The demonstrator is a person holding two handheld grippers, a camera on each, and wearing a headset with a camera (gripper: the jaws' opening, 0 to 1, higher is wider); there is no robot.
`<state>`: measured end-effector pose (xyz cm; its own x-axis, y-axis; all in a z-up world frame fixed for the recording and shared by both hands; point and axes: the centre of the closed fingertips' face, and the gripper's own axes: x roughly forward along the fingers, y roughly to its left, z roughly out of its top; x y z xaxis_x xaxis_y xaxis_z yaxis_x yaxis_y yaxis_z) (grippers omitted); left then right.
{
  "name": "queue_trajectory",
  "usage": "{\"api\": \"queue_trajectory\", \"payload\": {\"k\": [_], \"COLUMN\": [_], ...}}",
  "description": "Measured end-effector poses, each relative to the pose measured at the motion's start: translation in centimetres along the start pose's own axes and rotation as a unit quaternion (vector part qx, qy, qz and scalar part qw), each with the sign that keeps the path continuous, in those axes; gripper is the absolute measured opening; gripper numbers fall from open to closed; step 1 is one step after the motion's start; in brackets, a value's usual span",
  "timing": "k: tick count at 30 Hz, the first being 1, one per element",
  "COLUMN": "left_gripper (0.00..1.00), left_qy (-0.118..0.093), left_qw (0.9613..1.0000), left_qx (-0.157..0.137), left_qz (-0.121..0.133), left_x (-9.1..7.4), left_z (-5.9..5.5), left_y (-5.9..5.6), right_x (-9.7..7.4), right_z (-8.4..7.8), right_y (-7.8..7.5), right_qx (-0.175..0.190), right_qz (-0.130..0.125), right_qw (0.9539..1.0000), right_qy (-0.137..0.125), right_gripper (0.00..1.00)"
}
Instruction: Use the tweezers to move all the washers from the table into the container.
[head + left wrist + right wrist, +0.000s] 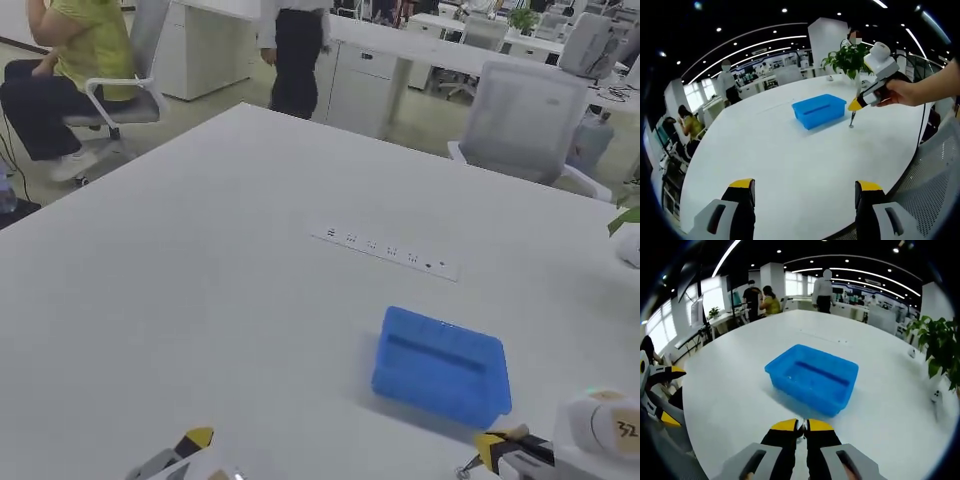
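A blue container (pixel 440 365) stands on the white table (pixel 200 300), near its front right. My right gripper (pixel 492 448) hangs just right of the container's near corner, shut on thin metal tweezers (pixel 466 468) that point down at the table. In the left gripper view the right gripper (pixel 858 104) holds the tweezers (pixel 852 120) beside the container (pixel 819 109). My left gripper (pixel 805 187) stands open over bare table with nothing between its fingers. In the right gripper view the container (pixel 812 377) lies just beyond the shut right gripper (pixel 801 426).
A flush socket strip (pixel 385 250) is set into the table behind the container. A potted plant (pixel 847 57) stands at the table's far right edge. Office chairs (pixel 525 120) and people (pixel 290 50) are beyond the far side.
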<state>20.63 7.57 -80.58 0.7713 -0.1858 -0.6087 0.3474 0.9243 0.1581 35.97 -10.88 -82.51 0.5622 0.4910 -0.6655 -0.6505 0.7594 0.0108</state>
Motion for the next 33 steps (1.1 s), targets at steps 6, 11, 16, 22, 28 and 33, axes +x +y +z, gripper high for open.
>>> {"api": "queue_trajectory", "payload": {"k": [6,11,16,22,28,33], "left_gripper": [0.83,0.83,0.83,0.82,0.82,0.82], "left_qy": [0.000,-0.001,-0.001,-0.002,-0.003,-0.005], "left_qw": [1.0000,1.0000,1.0000,1.0000,1.0000,1.0000], "left_qx": [0.001,0.000,0.000,0.000,0.000,-0.002], "left_qz": [0.001,0.002,0.003,0.003,0.003,0.003], "left_x": [-0.04,-0.04,-0.06,-0.07,-0.08,-0.10], "left_z": [0.01,0.04,0.07,0.08,0.14,0.18], "left_y": [0.06,0.08,0.11,0.12,0.12,0.12], "right_x": [-0.01,0.04,0.00,0.05,0.28,0.27], "right_z": [-0.14,-0.10,-0.17,-0.39,-0.28,-0.23], "right_y": [-0.18,-0.26,-0.07,-0.11,-0.27,-0.05], "right_qx": [0.004,0.010,0.012,0.012,0.020,0.017], "right_qz": [0.001,0.003,0.006,0.006,0.002,0.002], "right_qw": [1.0000,0.9999,0.9999,0.9998,0.9997,0.9997], "right_qy": [0.004,0.006,0.009,0.014,0.010,0.015], "right_gripper": [0.03,0.03,0.03,0.03,0.02,0.02]}}
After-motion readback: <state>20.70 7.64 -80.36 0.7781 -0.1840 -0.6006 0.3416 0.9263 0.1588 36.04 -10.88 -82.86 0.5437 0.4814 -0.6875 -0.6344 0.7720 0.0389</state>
